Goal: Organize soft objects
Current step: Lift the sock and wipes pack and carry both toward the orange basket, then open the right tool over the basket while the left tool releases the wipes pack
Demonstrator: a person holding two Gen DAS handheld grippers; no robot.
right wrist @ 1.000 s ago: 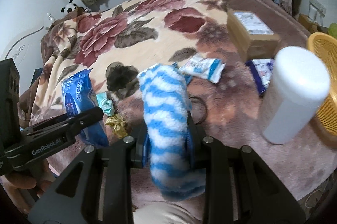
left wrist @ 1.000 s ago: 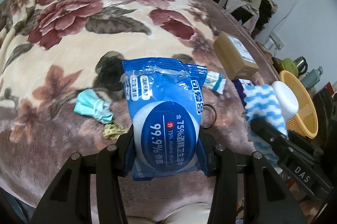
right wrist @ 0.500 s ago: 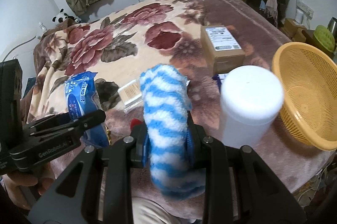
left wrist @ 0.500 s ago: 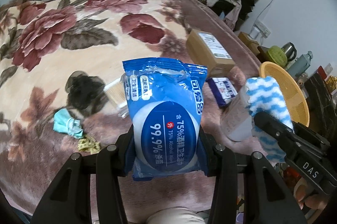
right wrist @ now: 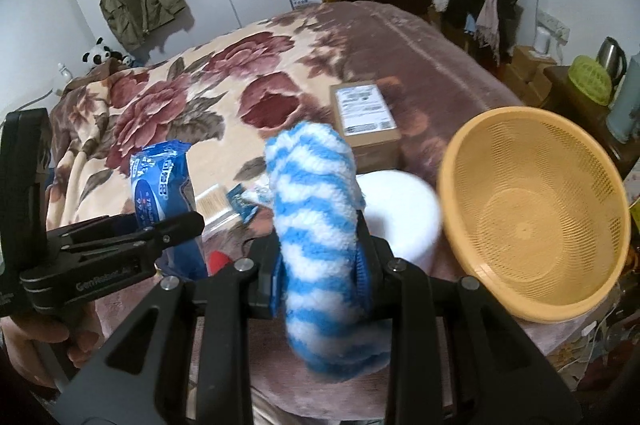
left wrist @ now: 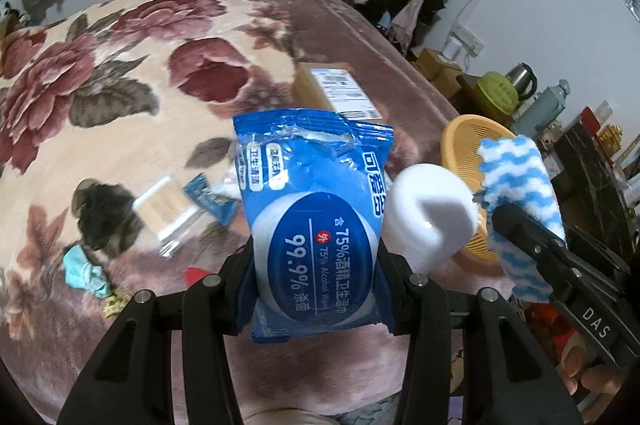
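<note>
Fluffy blue-and-white striped sock (right wrist: 320, 245) stands upright, pinched between the right gripper (right wrist: 322, 265) fingers; the round orange mesh basket (right wrist: 532, 213) lies just right of it, nearer this hand; the left gripper (left wrist: 316, 265) fingers clamp the blue alcohol wipes pack (left wrist: 316, 221) at lower centre, farther from the basket.

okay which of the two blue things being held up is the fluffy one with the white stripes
The sock, clamped in the right gripper. The wipes pack in the left gripper is glossy plastic with printed text.
</note>
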